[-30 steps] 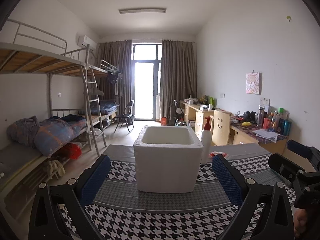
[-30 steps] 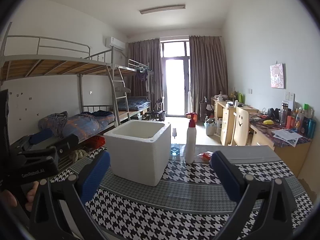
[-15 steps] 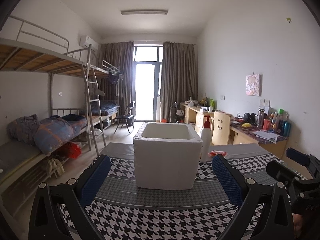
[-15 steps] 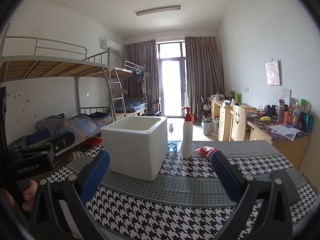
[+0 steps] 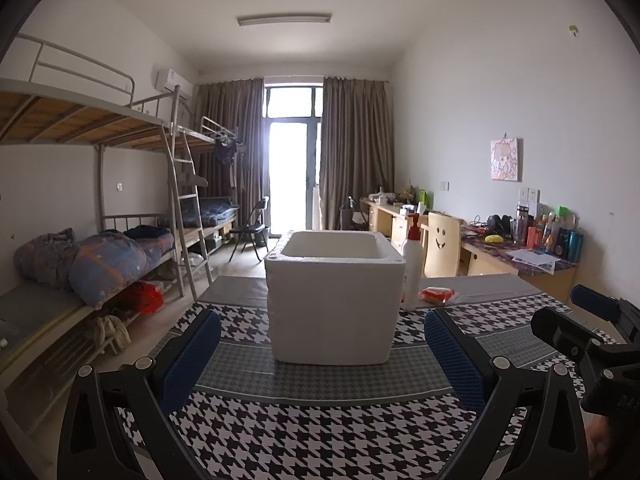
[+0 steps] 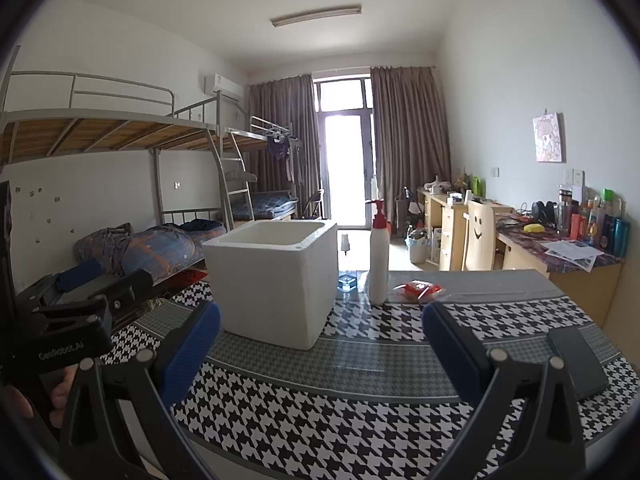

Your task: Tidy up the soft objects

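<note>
On the houndstooth table (image 5: 320,432), the foam box (image 5: 332,300) stands beyond both wide, empty grippers.

Dormitory room: metal bunk beds (image 5: 100,128), cluttered desks (image 5: 516,252).

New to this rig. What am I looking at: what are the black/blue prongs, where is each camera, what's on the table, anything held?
No robot arm here: a person holds one two-finger tool in each hand. Each tool carries a fisheye camera looking forward along its fingers, so the black prongs with blue pads at the bottom of each picture are that tool's own fingers.

In the left wrist view you see the left tool, with the other tool's body at the right edge. In the right wrist view you see the right tool.

Both tools are open and hold nothing.

On the houndstooth tablecloth stand a white foam box, open on top, a white pump bottle with a red pump, a small red packet, a small glass bottle and a flat dark object. The box's contents are hidden.
</note>
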